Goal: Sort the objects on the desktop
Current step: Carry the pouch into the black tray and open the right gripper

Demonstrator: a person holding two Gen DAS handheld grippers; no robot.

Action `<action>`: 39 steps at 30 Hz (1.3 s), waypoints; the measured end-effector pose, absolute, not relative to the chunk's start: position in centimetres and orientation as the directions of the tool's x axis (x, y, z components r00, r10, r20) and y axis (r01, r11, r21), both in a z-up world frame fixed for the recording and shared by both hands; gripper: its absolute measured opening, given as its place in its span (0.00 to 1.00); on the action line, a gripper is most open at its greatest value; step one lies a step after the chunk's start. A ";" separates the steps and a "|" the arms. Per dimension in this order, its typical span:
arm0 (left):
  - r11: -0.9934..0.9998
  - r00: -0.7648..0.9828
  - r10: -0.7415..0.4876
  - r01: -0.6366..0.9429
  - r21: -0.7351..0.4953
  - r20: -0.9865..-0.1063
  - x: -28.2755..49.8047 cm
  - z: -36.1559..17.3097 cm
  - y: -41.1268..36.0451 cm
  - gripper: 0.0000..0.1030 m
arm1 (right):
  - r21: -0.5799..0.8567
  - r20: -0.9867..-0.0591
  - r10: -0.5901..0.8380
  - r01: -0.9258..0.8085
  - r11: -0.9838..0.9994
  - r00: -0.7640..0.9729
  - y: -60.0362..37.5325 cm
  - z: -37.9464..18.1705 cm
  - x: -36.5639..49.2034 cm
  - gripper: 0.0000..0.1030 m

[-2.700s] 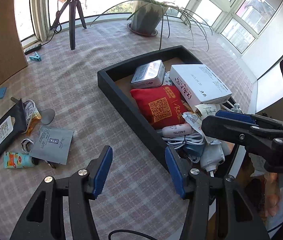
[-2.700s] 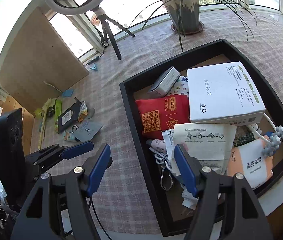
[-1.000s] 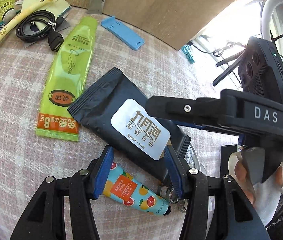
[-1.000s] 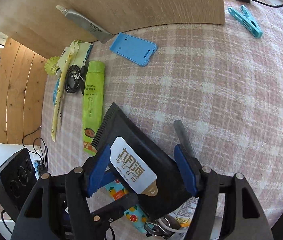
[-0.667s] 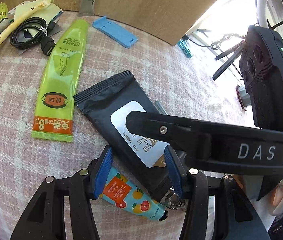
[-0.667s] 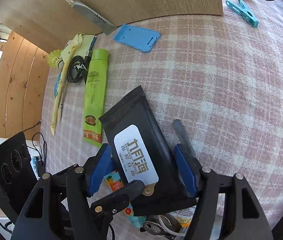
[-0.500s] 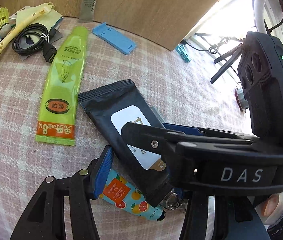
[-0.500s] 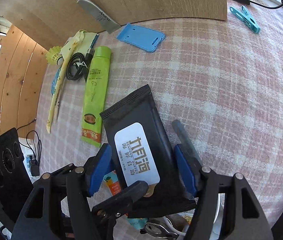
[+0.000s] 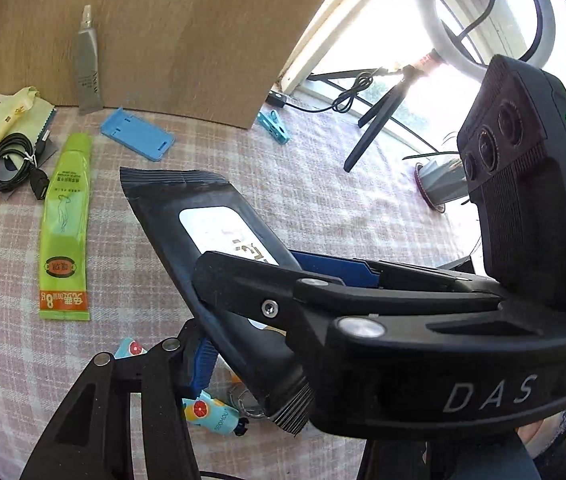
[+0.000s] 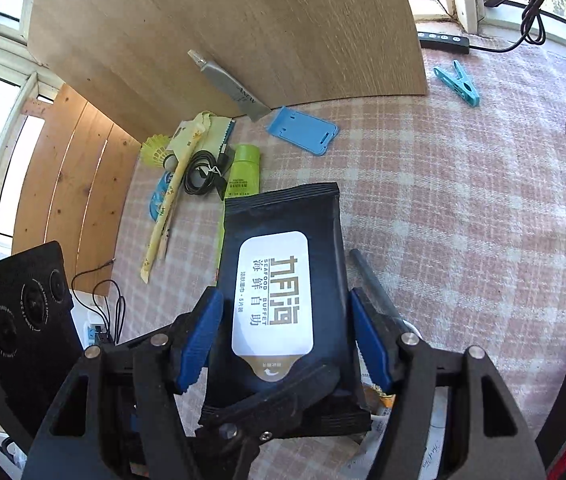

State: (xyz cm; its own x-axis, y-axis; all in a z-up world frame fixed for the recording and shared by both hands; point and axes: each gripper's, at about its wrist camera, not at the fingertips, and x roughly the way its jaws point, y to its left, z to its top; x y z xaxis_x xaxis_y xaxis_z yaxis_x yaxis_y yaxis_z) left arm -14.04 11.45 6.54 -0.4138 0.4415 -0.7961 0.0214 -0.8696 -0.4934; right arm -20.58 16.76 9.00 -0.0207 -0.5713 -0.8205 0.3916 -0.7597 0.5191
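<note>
**Left wrist view.** The pack (image 9: 187, 216), a black wipes pouch, is clear of the table (image 9: 323, 200) and tilted, its far sealed end high and its near end low over a fruit-print tube (image 9: 211, 412). The left gripper (image 9: 259, 360) has the near end between its fingers. Its jaws have just been closing. One blue pad lies against the pack's edge and the other is hidden behind the right gripper (image 9: 259, 264), so a firm pinch cannot be confirmed. The right gripper crosses from the right and straddles the pack's middle.

**Right wrist view.** The pack lies dead ahead, label up, with its long axis running along the fingers and away from the camera. The right jaws stand fairly wide, and both blue pads bear on the pack's long edges, gripping it across its width. A left finger crosses over the near end.

**Reading.** The right hand appears to carry the load. Any carry likely depends on this lengthwise alignment, since most of the pack overhangs forward and may droop or swing.
</note>
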 end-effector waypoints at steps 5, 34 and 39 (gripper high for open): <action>-0.856 -0.389 0.494 -0.062 -0.513 -0.778 -14.2 8.1 15.1 0.45 | 0.522 -0.810 -0.580 0.341 -0.782 -0.088 21.4 10.7 -19.8 0.61; -0.728 -0.215 0.560 -0.588 -0.352 -0.800 -11.7 15.0 45.8 0.56 | 0.386 -0.828 -0.256 -0.176 -0.905 -0.498 56.6 18.5 -11.6 0.62; -0.763 -0.250 0.528 -0.559 -0.324 -0.812 -12.1 14.7 44.0 0.56 | 0.371 -0.831 -0.234 -0.189 -0.909 -0.504 57.4 18.6 -10.5 0.63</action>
